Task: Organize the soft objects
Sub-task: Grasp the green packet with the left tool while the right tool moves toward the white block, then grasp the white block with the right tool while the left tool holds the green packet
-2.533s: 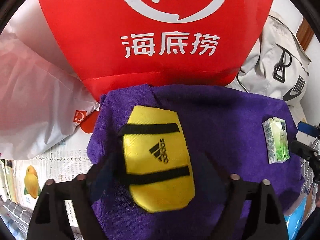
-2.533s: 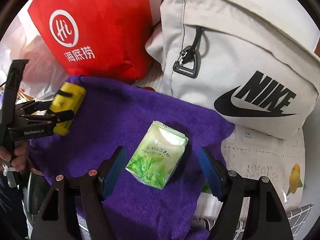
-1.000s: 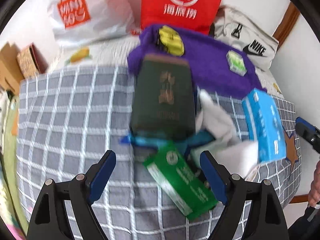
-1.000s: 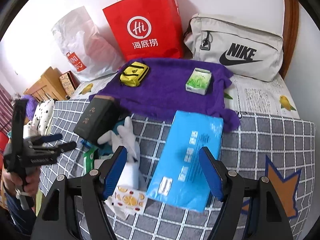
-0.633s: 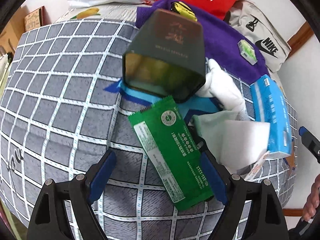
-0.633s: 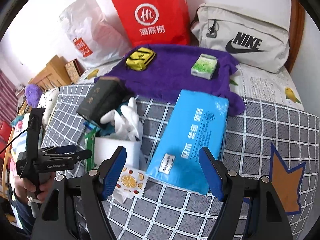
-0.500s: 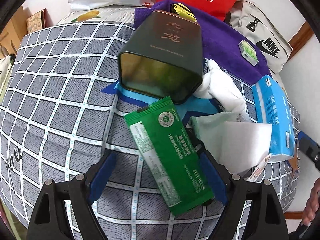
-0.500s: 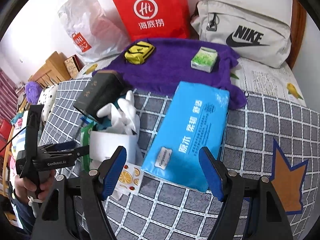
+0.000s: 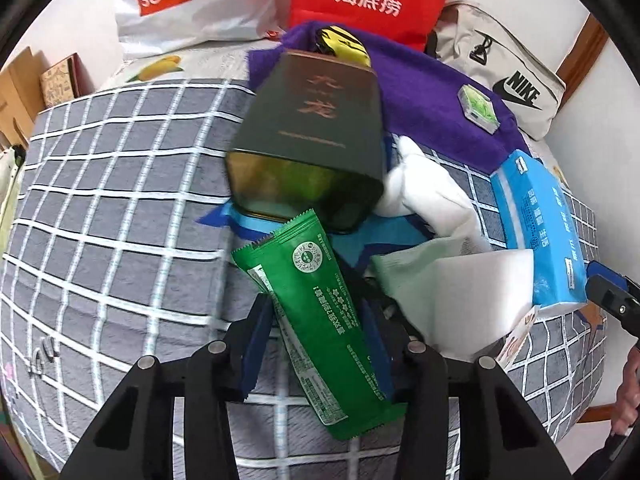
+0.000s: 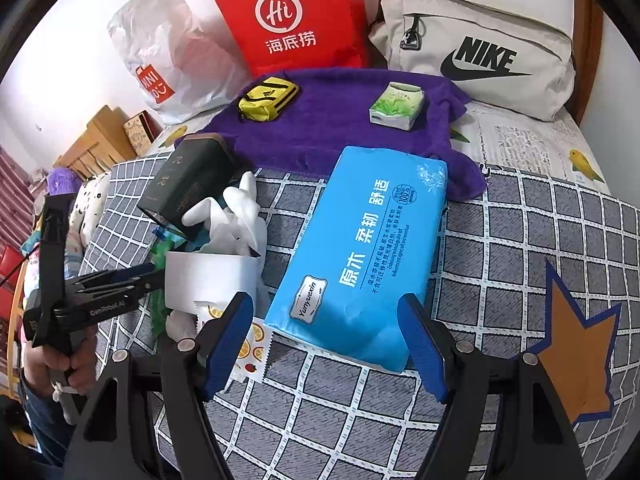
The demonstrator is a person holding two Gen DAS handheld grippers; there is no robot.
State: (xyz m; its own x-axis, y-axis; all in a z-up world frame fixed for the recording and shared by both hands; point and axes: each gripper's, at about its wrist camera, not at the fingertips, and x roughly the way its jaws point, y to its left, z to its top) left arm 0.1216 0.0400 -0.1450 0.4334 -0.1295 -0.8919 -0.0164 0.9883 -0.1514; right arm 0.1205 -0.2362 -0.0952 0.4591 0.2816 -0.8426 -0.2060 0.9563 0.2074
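On the grey checked bedspread point(image 10: 520, 216) you've got the whole pile in front of you. Your left gripper point(image 9: 316, 340) has just been closing in on the green packet point(image 9: 320, 320), and the blue pads now sit right against both of its long edges, so it looks pinched, though the packet still lies flat on the cover. Just past it there's the dark tea tin point(image 9: 316, 120) tipped on its side, with the white plush toy point(image 9: 428, 196) beside it and a white folded cloth point(image 9: 460, 296) just right of the packet.

Your right gripper point(image 10: 328, 344) is wide open, jaws either side of the near end of the blue tissue pack point(image 10: 360, 256), not touching it. Farther back, the yellow pouch point(image 10: 268, 100) and the small green tissue packet point(image 10: 396, 106) sit well apart on the purple towel point(image 10: 328, 132), in front of the red paper bag point(image 10: 288, 20) and the beige Nike bag point(image 10: 480, 48).
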